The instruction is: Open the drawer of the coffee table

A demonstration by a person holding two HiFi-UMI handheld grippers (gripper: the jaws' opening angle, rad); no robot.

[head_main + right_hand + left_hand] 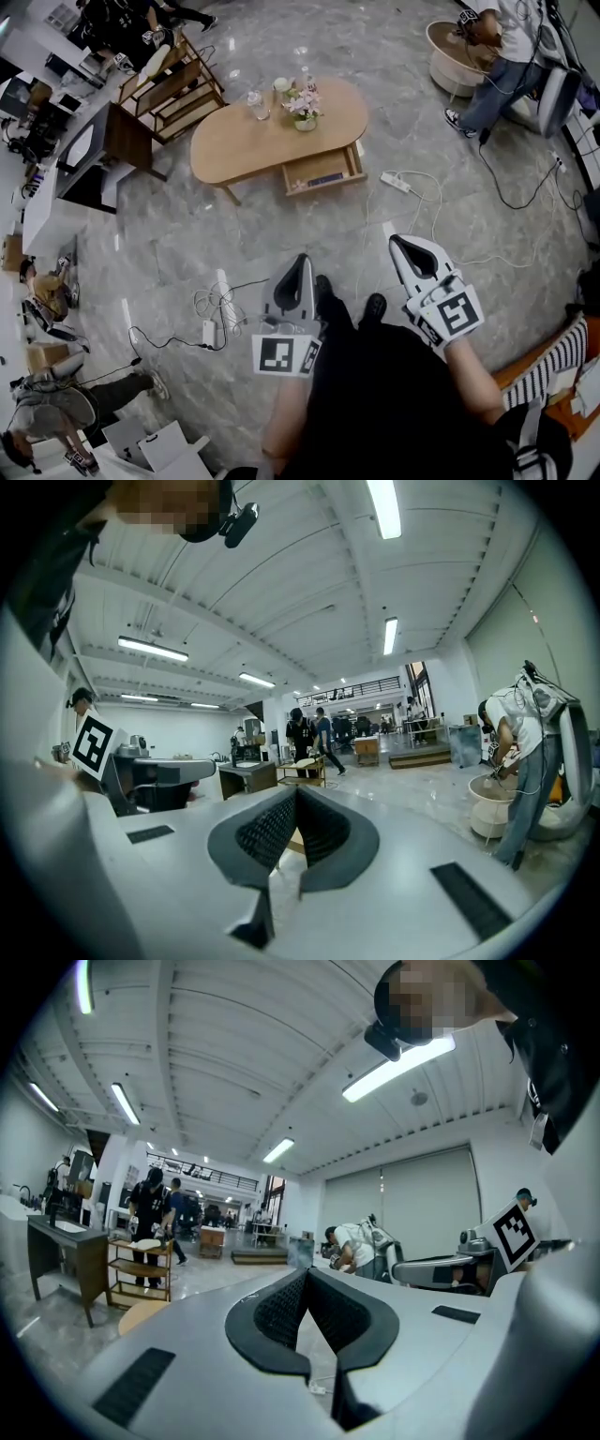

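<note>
The oval wooden coffee table (246,142) stands across the marble floor, well ahead of me. Its drawer (323,172) is pulled out at the front, with a dark flat item inside. My left gripper (302,259) is held level above the floor, far short of the table, its jaws shut with nothing between them. My right gripper (397,244) is beside it, also shut and empty. In the left gripper view the left gripper (307,1273) has its tips touching. The right gripper (294,791) looks the same in the right gripper view.
A flower pot (305,111), glass (258,104) and cup (281,88) stand on the table. A wooden shelf (173,86) and dark cabinet (117,141) stand to its left. Power strips and cables (397,183) lie on the floor. A person (502,56) bends over a round tub at right.
</note>
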